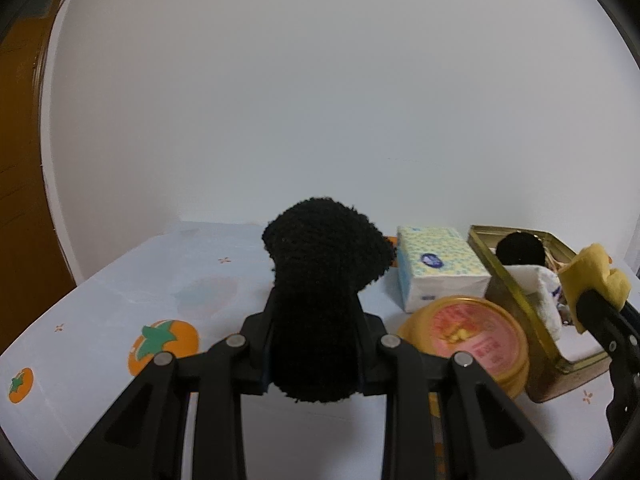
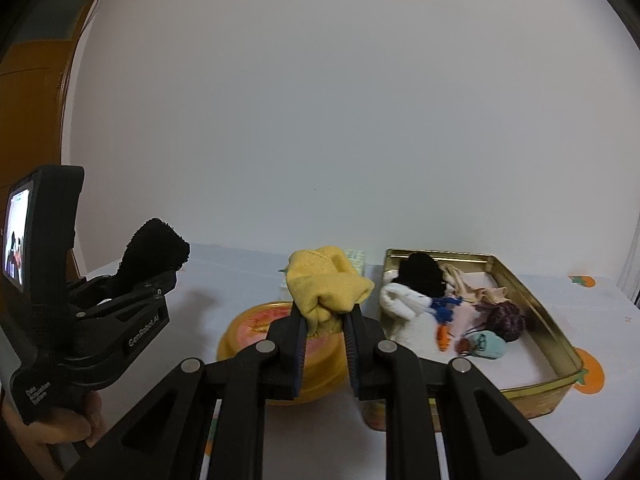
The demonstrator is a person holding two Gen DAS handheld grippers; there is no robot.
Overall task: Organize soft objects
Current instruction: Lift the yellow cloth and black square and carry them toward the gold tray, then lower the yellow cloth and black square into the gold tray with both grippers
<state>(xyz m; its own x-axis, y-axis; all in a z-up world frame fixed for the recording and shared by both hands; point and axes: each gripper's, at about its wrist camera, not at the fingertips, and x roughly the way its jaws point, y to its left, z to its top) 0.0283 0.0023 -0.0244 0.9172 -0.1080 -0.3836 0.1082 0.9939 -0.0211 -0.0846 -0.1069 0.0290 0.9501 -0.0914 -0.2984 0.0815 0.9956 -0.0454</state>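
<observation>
Left gripper (image 1: pixel 316 344): jaws clamped on a black fuzzy knitted sock (image 1: pixel 320 280), held up off the table; the sock's free end flares above the fingers. In the right wrist view the same gripper sits at far left, a person's fingers (image 2: pixel 60 420) wrapped round its handle.

Right gripper (image 2: pixel 326 320): jaws closed on a bunched yellow cloth (image 2: pixel 326 284), held above the table just left of the open rectangular gold metal tin (image 2: pixel 560 344).

Tin at right holds a heap of soft things: a black pom-like piece (image 2: pixel 422 276), white plush (image 2: pixel 400 304), a dark maroon knit ball (image 2: pixel 506 320).

Round yellow tub with pink lid (image 1: pixel 476 336) near the tin's left side. Patterned tissue pack (image 1: pixel 438 266) farther back. White tablecloth with orange persimmon print (image 1: pixel 120 280).
</observation>
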